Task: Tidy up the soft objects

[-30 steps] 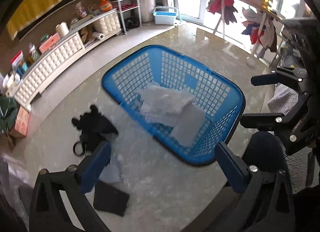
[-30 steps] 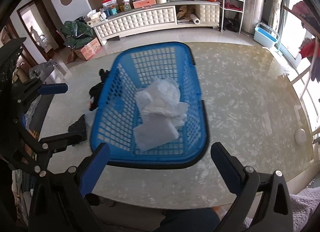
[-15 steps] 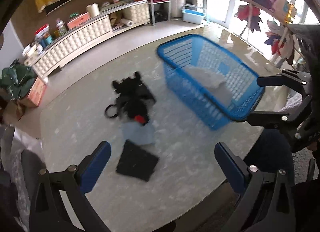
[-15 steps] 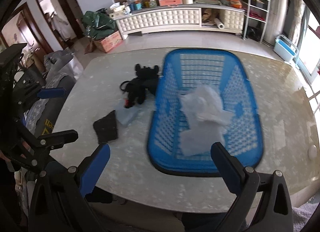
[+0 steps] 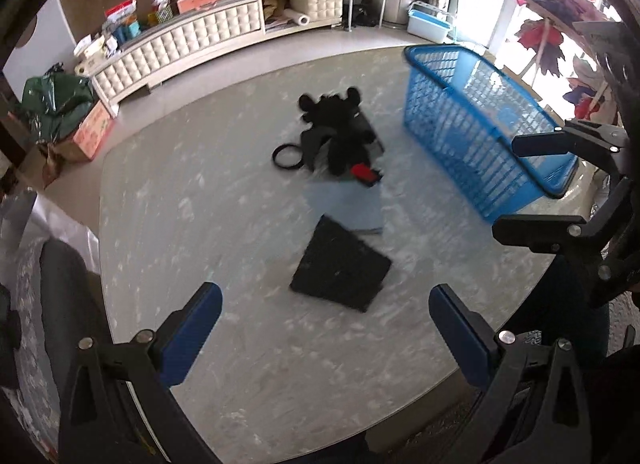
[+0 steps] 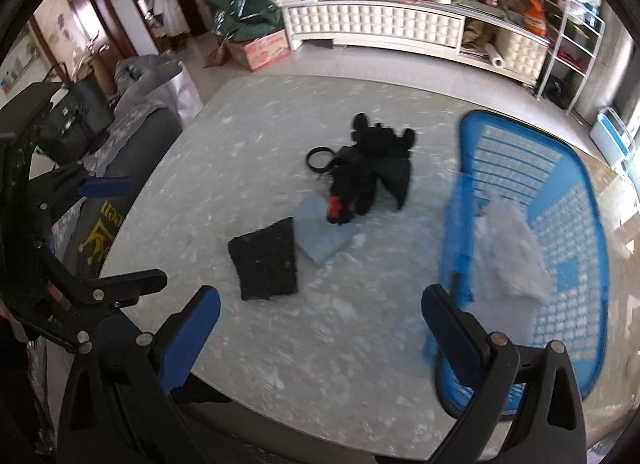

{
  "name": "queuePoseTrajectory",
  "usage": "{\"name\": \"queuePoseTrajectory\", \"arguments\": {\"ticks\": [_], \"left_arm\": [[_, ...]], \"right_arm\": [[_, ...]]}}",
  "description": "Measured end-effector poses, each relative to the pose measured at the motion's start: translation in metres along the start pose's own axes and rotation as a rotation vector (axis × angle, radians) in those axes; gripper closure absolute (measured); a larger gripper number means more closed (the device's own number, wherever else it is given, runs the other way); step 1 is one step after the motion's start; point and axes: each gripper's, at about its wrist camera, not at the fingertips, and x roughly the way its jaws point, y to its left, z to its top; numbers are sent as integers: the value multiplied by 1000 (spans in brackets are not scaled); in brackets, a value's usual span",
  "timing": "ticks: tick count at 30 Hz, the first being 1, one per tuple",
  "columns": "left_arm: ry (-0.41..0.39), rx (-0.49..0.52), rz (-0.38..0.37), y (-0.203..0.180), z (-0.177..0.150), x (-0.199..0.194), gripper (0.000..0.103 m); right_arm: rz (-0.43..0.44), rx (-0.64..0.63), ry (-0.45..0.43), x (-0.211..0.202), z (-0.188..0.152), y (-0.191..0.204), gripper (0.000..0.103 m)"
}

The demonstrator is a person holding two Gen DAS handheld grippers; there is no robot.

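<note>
1. Both tongs are released, jaws wide, gripping nothing — your left gripper [image 5: 325, 328] and right gripper [image 6: 320, 328] hover above the near edge of the marble table [image 5: 240, 364].
2. The black folded cloth [image 5: 341, 264] lies straight ahead of the left gripper and nearer to it; from the right it sits ahead-left [image 6: 266, 260].
3. Its long axis looks to run roughly away from you, slightly skewed.
4. Appearance: flat, dark, coarse-textured rectangle, overlapping the pale blue cloth [image 5: 346, 206] beyond it. Black plush toy [image 5: 340, 132] farther back.
5. The blue laundry basket [image 6: 576, 192] stands to the right, holding white cloths [image 6: 514, 256].
</note>
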Motion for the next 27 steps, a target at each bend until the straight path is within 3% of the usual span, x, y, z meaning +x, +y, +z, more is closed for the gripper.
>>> {"name": "queuePoseTrajectory", "arguments": {"ticks": [17, 27], "left_arm": [[74, -117, 26, 65, -52, 54, 0], [102, -161, 28, 91, -68, 81, 0]], "right_arm": [[55, -86, 185, 111, -6, 54, 3], [30, -145, 257, 157, -8, 75, 29]]}}
